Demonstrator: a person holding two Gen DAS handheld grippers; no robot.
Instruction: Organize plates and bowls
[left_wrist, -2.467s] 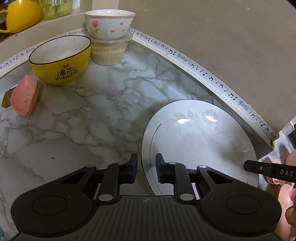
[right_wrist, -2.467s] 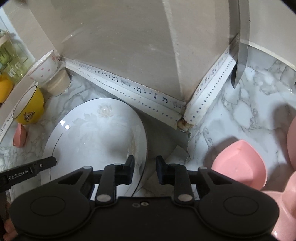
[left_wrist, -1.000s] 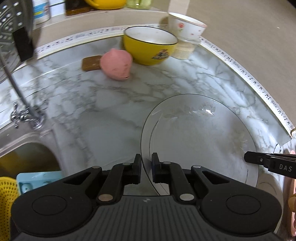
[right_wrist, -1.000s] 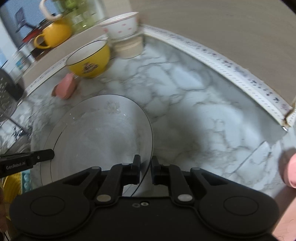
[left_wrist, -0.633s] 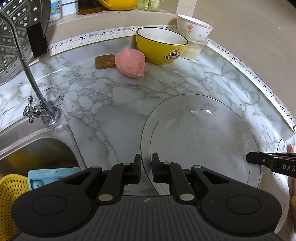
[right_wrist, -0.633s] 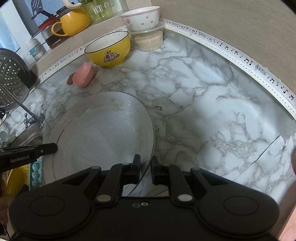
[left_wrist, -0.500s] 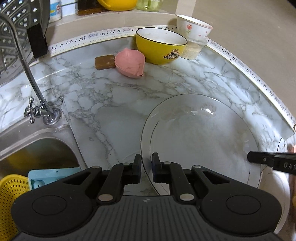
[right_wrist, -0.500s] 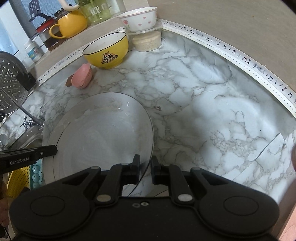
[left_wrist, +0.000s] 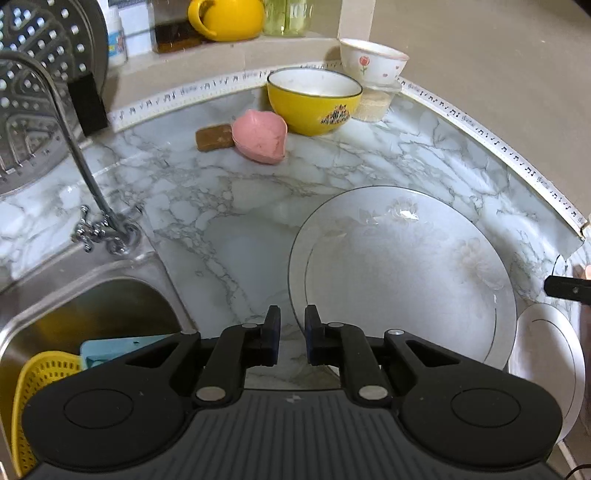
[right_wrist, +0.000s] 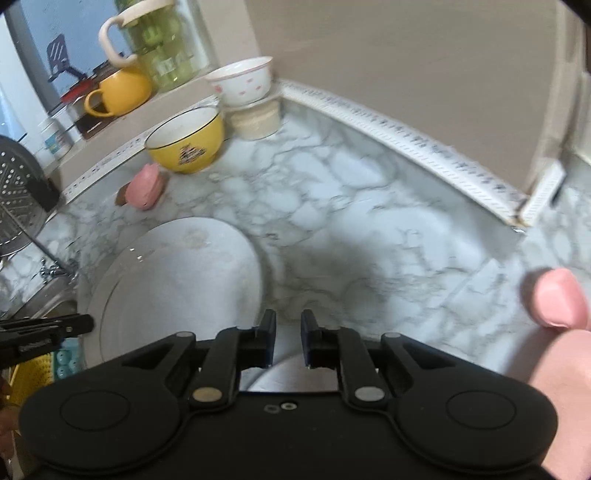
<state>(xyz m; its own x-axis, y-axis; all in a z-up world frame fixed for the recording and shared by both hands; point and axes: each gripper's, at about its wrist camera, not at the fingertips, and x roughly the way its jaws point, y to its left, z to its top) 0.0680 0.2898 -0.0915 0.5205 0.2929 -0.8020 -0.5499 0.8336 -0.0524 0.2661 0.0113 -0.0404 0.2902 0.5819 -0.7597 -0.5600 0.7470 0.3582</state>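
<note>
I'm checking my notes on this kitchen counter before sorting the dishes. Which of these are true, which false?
1. The white flowered bowl sits on top of a clear container. True.
2. The yellow bowl is in the sink. False: it stands on the marble counter near the back wall.
3. A pink dish lies between the yellow bowl and a brown block. True.
4. The large plate is stacked inside the yellow bowl. False: it is well apart from it, nearer the camera.
5. A yellow mug stands on the ledge behind the counter. True.
</note>
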